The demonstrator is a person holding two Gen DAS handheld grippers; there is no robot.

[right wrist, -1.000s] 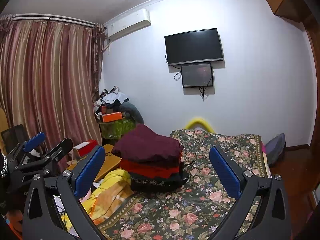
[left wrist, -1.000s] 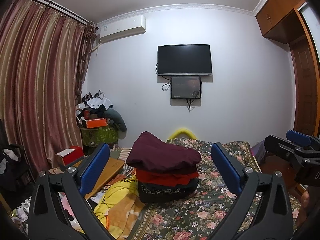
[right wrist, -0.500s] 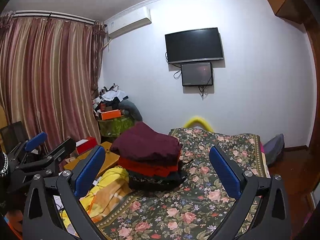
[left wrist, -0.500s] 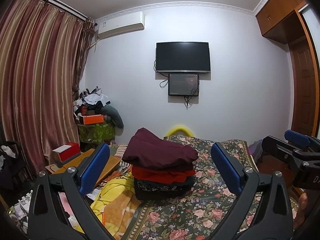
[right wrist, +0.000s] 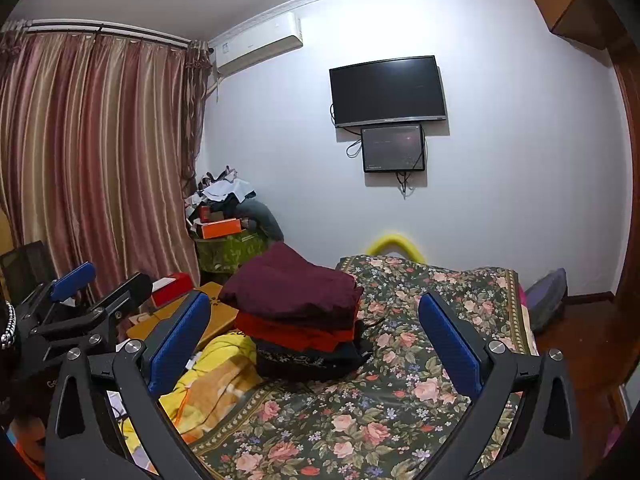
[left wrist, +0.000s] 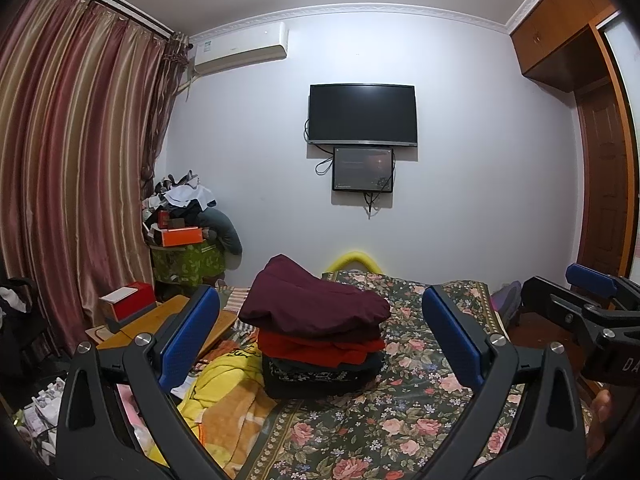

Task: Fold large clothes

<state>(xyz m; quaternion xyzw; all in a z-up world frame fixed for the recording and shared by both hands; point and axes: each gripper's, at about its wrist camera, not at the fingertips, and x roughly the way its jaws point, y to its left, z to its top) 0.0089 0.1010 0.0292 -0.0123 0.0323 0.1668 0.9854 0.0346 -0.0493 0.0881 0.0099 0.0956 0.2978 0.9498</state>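
Observation:
A stack of folded clothes stands on the floral bed cover (left wrist: 400, 412): a maroon garment (left wrist: 312, 304) on top, a red one (left wrist: 320, 346) under it, a dark patterned one (left wrist: 320, 376) at the bottom. The stack also shows in the right wrist view (right wrist: 296, 320). My left gripper (left wrist: 320, 344) is open and empty, held up in the air short of the stack. My right gripper (right wrist: 316, 340) is open and empty too, beside it to the right. Each gripper shows at the edge of the other's view.
A yellow and orange blanket (left wrist: 224, 412) lies crumpled left of the stack. A wooden board (left wrist: 160, 320) with a red box (left wrist: 128, 300) is at the left. A cluttered pile (left wrist: 188, 220) stands by the curtain. A TV (left wrist: 362, 114) hangs on the far wall.
Both grippers have risen and tilted slightly, so the stack sits a little lower in view. Both stay open and empty.

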